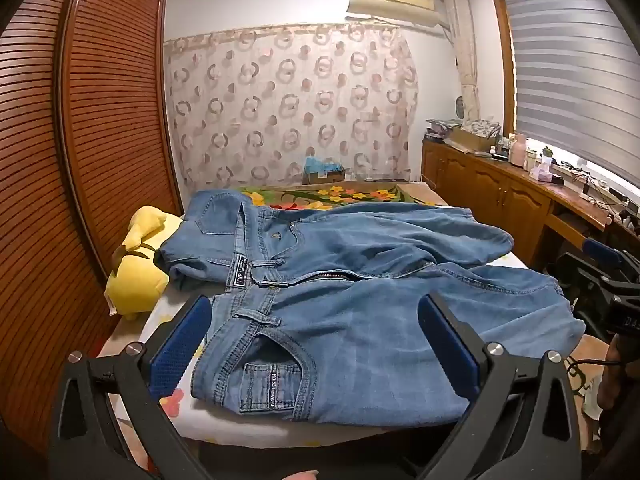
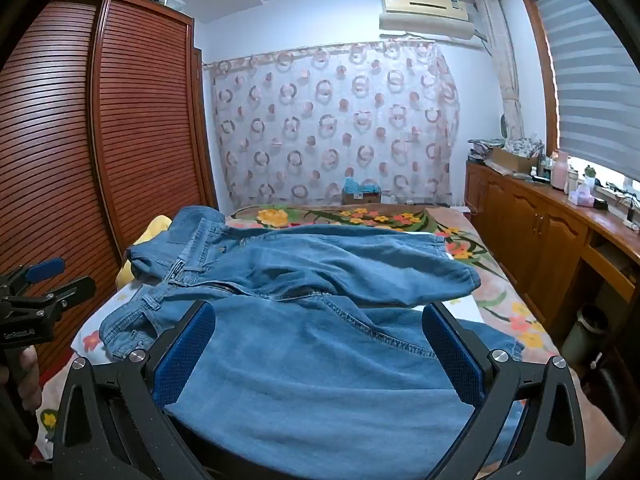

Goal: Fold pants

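Jeans [image 1: 360, 320] spread on the bed [image 1: 248, 412]: with both grippers' jaws released, you grasp the thick waistband [image 1: 256, 312], since the soft, heavy denim drapes limply.

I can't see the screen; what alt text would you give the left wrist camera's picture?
Blue jeans lie spread, unfolded, on a bed with a floral cover, waistband toward the left beside a yellow plush toy. The left gripper frames them from below, jaws wide open and holding nothing; the right gripper shows at the right edge.
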Demonstrator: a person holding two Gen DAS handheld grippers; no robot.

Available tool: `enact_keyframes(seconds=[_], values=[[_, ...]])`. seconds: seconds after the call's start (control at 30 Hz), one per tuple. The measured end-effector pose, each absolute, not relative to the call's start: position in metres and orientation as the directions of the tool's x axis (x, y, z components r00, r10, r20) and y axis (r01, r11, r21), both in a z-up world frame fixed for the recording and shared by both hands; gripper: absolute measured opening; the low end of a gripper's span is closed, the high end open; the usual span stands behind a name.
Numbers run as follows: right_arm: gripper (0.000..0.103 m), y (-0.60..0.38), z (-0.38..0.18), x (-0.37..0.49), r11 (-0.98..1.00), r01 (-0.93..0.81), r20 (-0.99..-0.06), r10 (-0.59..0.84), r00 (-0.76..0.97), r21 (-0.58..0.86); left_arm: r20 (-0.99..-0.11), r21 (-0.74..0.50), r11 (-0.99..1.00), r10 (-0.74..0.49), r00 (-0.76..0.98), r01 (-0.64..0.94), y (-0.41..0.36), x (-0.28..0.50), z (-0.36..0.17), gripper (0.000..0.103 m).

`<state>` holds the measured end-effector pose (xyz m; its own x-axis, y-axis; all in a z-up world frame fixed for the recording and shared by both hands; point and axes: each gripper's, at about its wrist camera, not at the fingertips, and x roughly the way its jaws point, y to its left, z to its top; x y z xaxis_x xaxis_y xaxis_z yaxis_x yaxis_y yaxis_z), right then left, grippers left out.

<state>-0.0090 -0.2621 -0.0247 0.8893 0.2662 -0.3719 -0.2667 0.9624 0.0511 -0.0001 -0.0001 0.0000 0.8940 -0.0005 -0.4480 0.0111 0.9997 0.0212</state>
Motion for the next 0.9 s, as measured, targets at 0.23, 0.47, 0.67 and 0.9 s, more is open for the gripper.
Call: enact_keyframes(seconds=[0.23,0.47,0.67,0.9], values=[[0.103,-0.2619,-0.0244,-0.0088,0.961,-0.270,-0.372,0.271,0.888,0.057,-0.453,0.025,1.000,0.006,0.891,0.006,0.0001,-0.0003,0.0003,0.103],[0.103,-0.2619,-0.0242,-0.0092,0.961,-0.269,-0.370,0.271,0.889,0.059,-0.457,0.022,1.000,0.004,0.890,0.007,0.0005,0.0000,0.0002,0.103],[0.103,-0.2619,-0.0244,-0.0090,0.962,-0.268,-0.369,0.270,0.889,0.059,-0.457,0.022,1.000,0.004,0.889,0.006,0.0004,0.0001,0.0002,0.103],[0.103,-0.2618,-0.0244,-0.0091,0.961,-0.270,-0.368,0.272,0.889,0.059,-0.459,0.021,1.000,0.004,0.889,0.006,0.0006,0.0002,0.0002,0.103]])
